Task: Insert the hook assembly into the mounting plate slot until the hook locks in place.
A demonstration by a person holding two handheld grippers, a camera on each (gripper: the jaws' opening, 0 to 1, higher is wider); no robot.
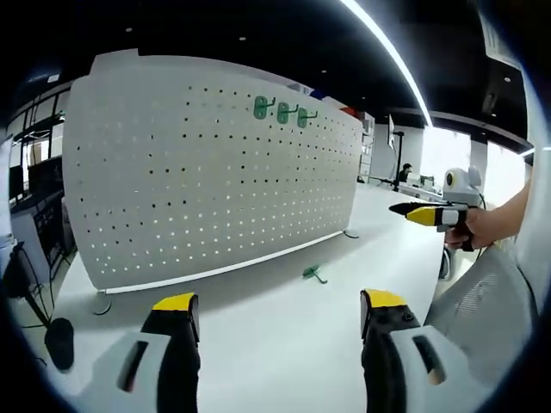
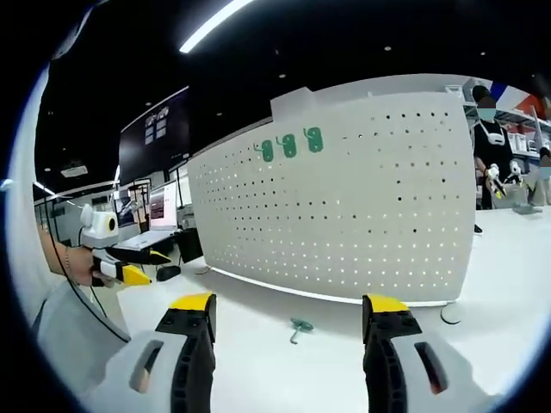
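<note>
A white pegboard mounting plate [image 1: 207, 172] [image 2: 344, 198] stands upright on the white table. Three green hooks [image 1: 280, 109] [image 2: 290, 144] hang side by side near its top edge. One loose green hook [image 1: 313, 274] [image 2: 300, 328] lies flat on the table in front of the board. My left gripper [image 1: 280, 314] is open with nothing between its yellow-tipped jaws, well short of the loose hook. My right gripper [image 2: 288, 318] is open too, and the loose hook lies just beyond its tips. In the left gripper view the right gripper [image 1: 430, 213] shows at the right, held by a hand.
The board rests on small feet [image 1: 102, 305] [image 2: 449, 315] at its ends. A person [image 2: 487, 146] stands behind the board at the right. Desks with monitors [image 2: 164, 206] line the background. A white sleeve [image 1: 486, 301] fills the lower right of the left gripper view.
</note>
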